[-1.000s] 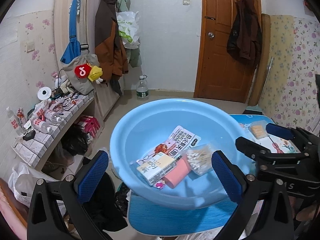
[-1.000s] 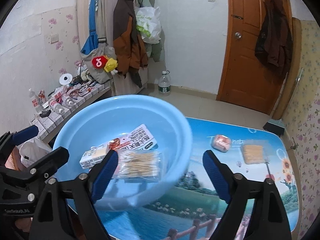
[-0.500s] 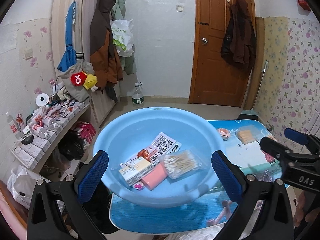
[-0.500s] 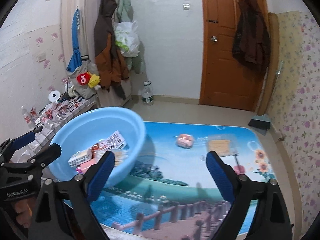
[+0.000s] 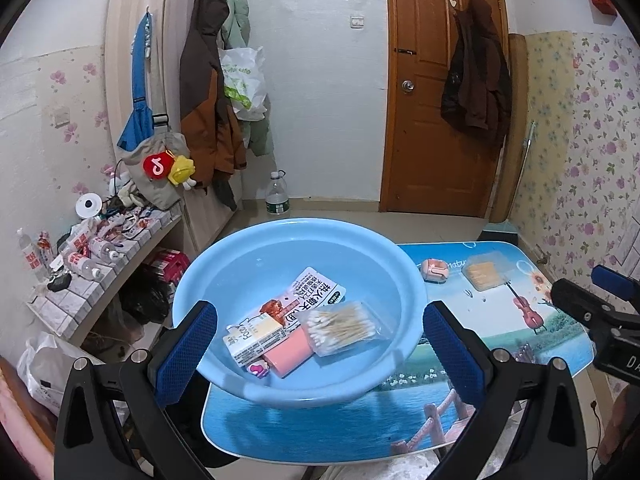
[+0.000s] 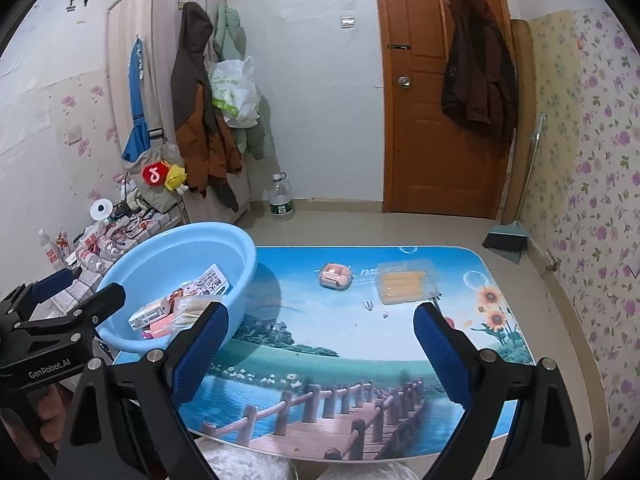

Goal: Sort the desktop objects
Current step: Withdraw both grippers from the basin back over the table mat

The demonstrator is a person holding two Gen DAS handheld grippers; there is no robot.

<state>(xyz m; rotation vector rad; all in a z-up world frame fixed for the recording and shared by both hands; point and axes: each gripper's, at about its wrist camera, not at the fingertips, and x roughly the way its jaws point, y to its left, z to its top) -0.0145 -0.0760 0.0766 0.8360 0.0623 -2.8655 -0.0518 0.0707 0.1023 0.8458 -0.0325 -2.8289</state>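
A light blue basin sits on the left end of the picture-printed table. Inside it lie a bag of cotton swabs, a small carton, a pink block and a printed packet. On the table's far side rest a pink case and a clear box of toothpicks. My left gripper hangs open over the basin's near rim, holding nothing. My right gripper is open above the table's middle, also holding nothing.
A tiled shelf crowded with bottles runs along the left wall. A water bottle stands on the floor by the wooden door. Coats hang on the wardrobe. A broom leans at the right wall.
Both grippers have pulled back and up from the basin. The right gripper swung right, over the table's middle. The cotton swab bag now lies in the basin.
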